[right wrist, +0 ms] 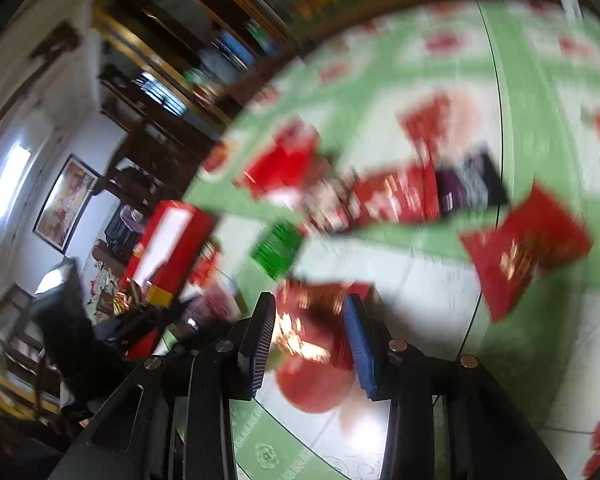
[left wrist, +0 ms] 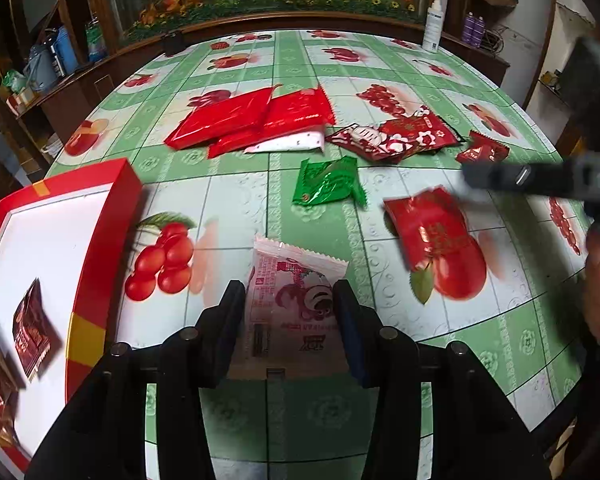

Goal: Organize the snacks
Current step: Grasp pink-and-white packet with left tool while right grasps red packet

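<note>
While motion blur smears the right tool (right wrist: 308,320), its red packet (right wrist: 312,320) stays unreadable.

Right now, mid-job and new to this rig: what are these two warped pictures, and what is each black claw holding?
There is no robot: a person carries a two-finger gripper in each hand, with a fisheye camera on each looking along its fingers. The sharp picture is from the left gripper, shut on a pink-and-white snack packet. The blurred picture is from the right gripper, with a shiny red foil packet between its fingers; whether they press it is unclear. On the green fruit-print tablecloth lie more red packets, one green foil packet, and at left a red-rimmed white box already holding dark red packets.
</note>
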Motion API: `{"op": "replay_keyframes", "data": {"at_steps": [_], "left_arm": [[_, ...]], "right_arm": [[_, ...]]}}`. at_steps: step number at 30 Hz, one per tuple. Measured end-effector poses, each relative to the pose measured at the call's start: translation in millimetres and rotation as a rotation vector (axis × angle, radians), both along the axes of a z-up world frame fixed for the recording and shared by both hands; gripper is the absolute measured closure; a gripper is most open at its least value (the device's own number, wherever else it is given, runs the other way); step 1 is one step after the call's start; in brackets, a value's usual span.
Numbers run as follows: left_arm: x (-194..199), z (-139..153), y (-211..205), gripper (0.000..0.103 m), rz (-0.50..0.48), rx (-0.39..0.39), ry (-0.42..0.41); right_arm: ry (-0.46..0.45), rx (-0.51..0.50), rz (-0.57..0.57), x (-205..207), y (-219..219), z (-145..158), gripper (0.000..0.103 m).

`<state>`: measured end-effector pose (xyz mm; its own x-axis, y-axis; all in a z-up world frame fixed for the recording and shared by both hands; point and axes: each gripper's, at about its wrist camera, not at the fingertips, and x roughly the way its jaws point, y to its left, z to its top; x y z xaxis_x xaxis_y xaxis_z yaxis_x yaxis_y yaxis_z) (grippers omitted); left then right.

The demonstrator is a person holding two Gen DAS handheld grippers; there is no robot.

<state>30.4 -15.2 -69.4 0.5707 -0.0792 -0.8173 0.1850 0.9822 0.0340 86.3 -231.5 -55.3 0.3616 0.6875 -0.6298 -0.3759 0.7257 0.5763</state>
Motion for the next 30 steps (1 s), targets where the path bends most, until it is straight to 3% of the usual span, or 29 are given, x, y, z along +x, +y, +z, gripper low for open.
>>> {"op": "replay_keyframes", "data": {"at_steps": [1,3,8,13,15,18,20,23,25,26,30], "left_arm": [[0.5,-0.9,1.3,0.059,0.005,0.003,0.0],[1.7,-1.8,3.8,0.059,0.011,-0.002,0.005],[-1.5,-1.7,3.9,0.059,0.017,0.019,-0.017],[-3.3,-2.5,6.7,0.059,0.033,0.038,-0.033],[-3.6,-2.2,7.9,0.059,0.042,0.048,-0.041],[-4.7,-0.7,9.0,0.059,0.049,0.058,-0.058],[-6.2,0.7,9.4,0.059,0.052,0.068,-0.071],[-7.7,2.9,10.0,0.059,0.06,0.084,-0.091],[-8.2,4.1,10.2,0.059,0.065,0.093,-0.101],[-8.5,4.6,10.1,0.059,0.066,0.094,-0.104],[-9.6,6.6,9.2,0.059,0.066,0.103,-0.118]], "right_arm": [[-0.045,0.013,-0.024,-2.7,-4.8,7.6,0.064],[-0.077,-0.022,-0.071,-3.6,-6.5,11.9,0.048],[-0.089,-0.105,0.001,-6.4,19.1,7.9,0.048],[-0.109,-0.246,0.065,-13.3,44.7,-3.5,0.041],[-0.127,-0.276,0.09,-17.3,52.4,-6.3,0.026],[-0.167,-0.375,0.077,-20.6,66.1,-12.5,0.024],[-0.17,-0.412,0.052,-17.6,69.9,-18.7,0.025],[-0.212,-0.466,0.035,-20.5,73.2,-17.9,0.055],[-0.211,-0.464,0.028,-19.5,71.1,-18.0,0.068],[-0.214,-0.475,0.019,-19.0,70.7,-18.3,0.08],[-0.22,-0.475,0.013,-19.0,69.2,-18.5,0.081]]}}
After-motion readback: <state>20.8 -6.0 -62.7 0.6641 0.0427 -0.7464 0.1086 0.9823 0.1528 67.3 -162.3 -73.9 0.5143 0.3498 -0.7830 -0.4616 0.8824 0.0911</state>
